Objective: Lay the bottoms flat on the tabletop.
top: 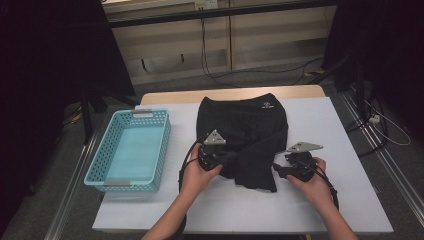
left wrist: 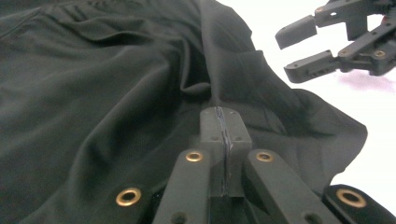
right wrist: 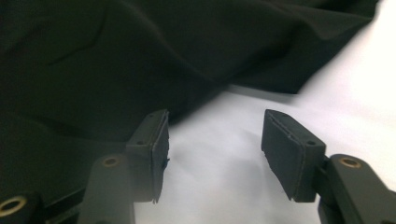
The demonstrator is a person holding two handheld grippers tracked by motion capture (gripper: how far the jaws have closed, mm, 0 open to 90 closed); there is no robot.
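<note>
- High view, middle of the frame: a black garment [top: 243, 132] lies on a white table [top: 320, 200], its lower edge rumpled and partly lifted between the two hands.
- At its lower left edge, the left gripper [top: 222, 159] is clamped on a fold of the cloth.
- Left gripper view, bottom centre: that same gripper [left wrist: 223, 135] has its jaws pressed together on a thin ridge of the garment [left wrist: 116, 93], which rises taut from the jaws toward the top of the frame.
- Upper right of this view: the right gripper [left wrist: 303, 49] hangs over the white table [left wrist: 373, 116], jaws apart, just off the cloth's edge.
- High view, lower right of the garment: the right gripper [top: 278, 169] sits just beside the cloth's corner.
- Right gripper view: its jaws [right wrist: 215, 149] stand apart with bare table [right wrist: 219, 177] between them and the garment [right wrist: 140, 56] just beyond across the upper frame.
- High view, left side: a light blue basket [top: 162, 150] stands on the table, near the garment but apart from it.
</note>
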